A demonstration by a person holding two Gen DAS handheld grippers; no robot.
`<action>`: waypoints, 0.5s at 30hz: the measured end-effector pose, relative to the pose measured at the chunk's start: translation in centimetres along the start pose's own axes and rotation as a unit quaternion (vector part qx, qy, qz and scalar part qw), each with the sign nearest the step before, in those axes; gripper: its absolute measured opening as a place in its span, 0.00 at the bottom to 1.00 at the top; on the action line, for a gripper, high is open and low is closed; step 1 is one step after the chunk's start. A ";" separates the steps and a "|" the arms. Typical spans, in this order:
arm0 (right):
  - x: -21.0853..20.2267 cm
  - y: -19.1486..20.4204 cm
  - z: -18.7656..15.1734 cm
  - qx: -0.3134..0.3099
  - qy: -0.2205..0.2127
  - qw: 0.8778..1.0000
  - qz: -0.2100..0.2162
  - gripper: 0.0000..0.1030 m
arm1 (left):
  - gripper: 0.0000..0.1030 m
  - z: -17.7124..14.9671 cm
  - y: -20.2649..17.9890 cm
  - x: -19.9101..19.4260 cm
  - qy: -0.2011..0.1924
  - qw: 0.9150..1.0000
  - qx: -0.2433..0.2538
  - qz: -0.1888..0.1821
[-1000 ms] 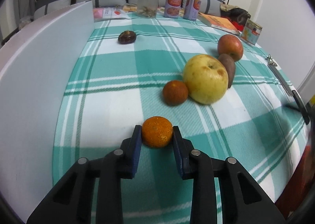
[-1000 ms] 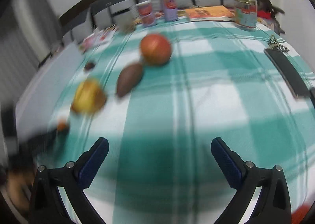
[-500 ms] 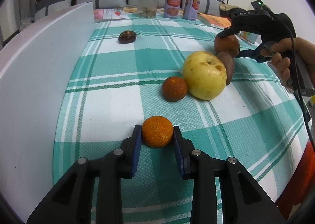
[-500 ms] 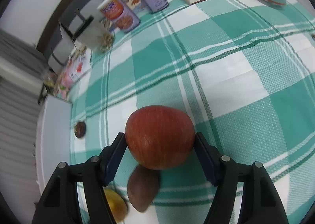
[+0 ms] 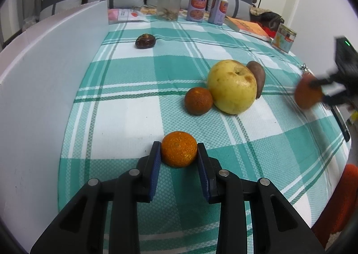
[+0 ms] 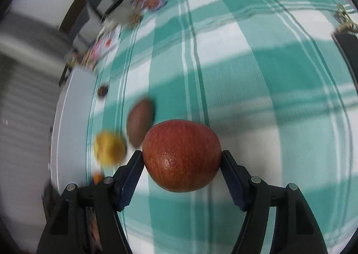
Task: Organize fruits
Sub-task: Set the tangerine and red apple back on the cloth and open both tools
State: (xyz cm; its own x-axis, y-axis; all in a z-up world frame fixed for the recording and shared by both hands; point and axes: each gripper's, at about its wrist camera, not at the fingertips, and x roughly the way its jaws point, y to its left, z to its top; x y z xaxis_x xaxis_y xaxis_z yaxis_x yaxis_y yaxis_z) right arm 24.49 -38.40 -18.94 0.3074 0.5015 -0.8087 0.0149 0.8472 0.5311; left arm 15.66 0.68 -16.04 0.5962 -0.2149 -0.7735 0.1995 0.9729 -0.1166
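The left hand-held gripper (image 5: 179, 153) squeezes a small orange (image 5: 179, 149) sitting on the checked cloth (image 5: 125, 119), the right hand-held gripper (image 6: 181, 157) grips a red apple (image 6: 181, 155) above the cloth, and a big yellow apple (image 5: 232, 86) lies at 1 o'clock from the orange.

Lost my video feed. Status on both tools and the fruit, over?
Left tool shut on orange, on cloth. Right tool shut on red apple, carried above table. Path clear.
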 end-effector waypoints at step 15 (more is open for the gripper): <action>3.1 6.0 0.4 -0.140 0.034 0.981 -0.127 0.68 | 0.55 0.2 -0.8 0.0 0.010 1.000 0.008 -0.002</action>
State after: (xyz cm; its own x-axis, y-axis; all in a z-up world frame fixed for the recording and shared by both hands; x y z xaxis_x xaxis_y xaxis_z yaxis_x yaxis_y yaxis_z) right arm 25.92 -31.83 -18.16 0.2629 0.2705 -0.9261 -0.1824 0.9565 0.2276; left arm 15.67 -0.10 -15.84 0.5801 -0.2163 -0.7853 0.2134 0.9708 -0.1098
